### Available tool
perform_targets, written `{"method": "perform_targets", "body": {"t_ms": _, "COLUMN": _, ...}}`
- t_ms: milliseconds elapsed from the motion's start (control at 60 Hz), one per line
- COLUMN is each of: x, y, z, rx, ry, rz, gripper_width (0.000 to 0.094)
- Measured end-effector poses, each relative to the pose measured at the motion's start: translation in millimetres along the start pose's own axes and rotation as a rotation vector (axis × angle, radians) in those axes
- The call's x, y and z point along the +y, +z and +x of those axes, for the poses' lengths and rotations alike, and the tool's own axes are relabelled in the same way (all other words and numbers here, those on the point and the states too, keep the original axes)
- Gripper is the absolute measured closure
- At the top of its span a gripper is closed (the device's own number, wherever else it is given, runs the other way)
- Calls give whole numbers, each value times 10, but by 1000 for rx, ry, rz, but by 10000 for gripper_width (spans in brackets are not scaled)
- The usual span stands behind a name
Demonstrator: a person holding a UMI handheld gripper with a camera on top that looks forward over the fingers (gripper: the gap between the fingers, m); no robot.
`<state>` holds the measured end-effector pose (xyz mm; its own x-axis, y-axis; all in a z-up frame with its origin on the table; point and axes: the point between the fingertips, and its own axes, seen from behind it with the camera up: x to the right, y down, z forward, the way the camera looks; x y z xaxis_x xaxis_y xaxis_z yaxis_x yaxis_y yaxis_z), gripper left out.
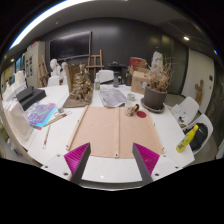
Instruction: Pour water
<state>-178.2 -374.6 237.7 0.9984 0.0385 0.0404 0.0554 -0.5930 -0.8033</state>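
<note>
My gripper (111, 152) is open, its two magenta-padded fingers (78, 158) spread wide with nothing between them. It hovers over the near edge of a white table (110, 170). Just ahead of the fingers lies a beige mat (108, 130). Beyond the mat's far right corner stands a small brownish vessel (130, 108), too small to identify, with a small red item (142, 114) beside it. A potted plant in a dark pot (155, 95) stands further back to the right. No water container can be told for certain.
A basket of dried plants (79, 88) stands at the back left. A dark machine (28, 97) and a colourful book (42, 115) lie on the left. White papers (112, 97) lie at the back centre. A yellow object (187, 140) lies at the right.
</note>
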Motion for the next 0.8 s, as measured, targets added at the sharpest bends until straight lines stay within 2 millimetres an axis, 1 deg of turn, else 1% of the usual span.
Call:
{"method": "perform_targets", "body": {"t_ms": 50, "x": 0, "y": 15, "z": 142, "rx": 31, "ry": 6, "rz": 4, "gripper_width": 73}}
{"method": "perform_targets", "body": {"t_ms": 100, "x": 22, "y": 42, "z": 360, "rx": 57, "ry": 12, "rz": 4, "gripper_width": 74}}
{"method": "perform_targets", "body": {"t_ms": 117, "x": 28, "y": 42, "z": 387, "rx": 67, "ry": 15, "rz": 4, "gripper_width": 74}}
{"method": "perform_targets", "body": {"t_ms": 133, "x": 42, "y": 56, "z": 528, "rx": 73, "ry": 18, "rz": 4, "gripper_width": 74}}
{"method": "perform_targets", "body": {"t_ms": 233, "x": 114, "y": 91, "z": 1080, "rx": 121, "ry": 30, "rz": 6, "gripper_width": 76}}
{"method": "perform_targets", "body": {"t_ms": 333, "x": 227, "y": 103, "z": 1688, "rx": 168, "ry": 46, "rz": 16, "gripper_width": 75}}
{"method": "perform_targets", "body": {"t_ms": 533, "x": 643, "y": 184, "z": 2972, "rx": 277, "ry": 110, "rz": 55, "gripper_width": 75}}
{"method": "perform_targets", "body": {"t_ms": 583, "x": 729, "y": 233, "z": 3245, "rx": 288, "ry": 121, "rz": 67, "gripper_width": 77}}
{"method": "perform_targets", "body": {"t_ms": 667, "x": 812, "y": 336, "z": 3669, "rx": 303, "ry": 125, "rz": 102, "gripper_width": 78}}
{"method": "perform_targets", "body": {"t_ms": 733, "x": 862, "y": 492, "z": 3962, "rx": 304, "ry": 137, "rz": 113, "gripper_width": 80}}
{"method": "perform_targets", "body": {"t_ms": 800, "x": 880, "y": 704, "z": 4207, "rx": 289, "ry": 164, "rz": 130, "gripper_width": 79}}
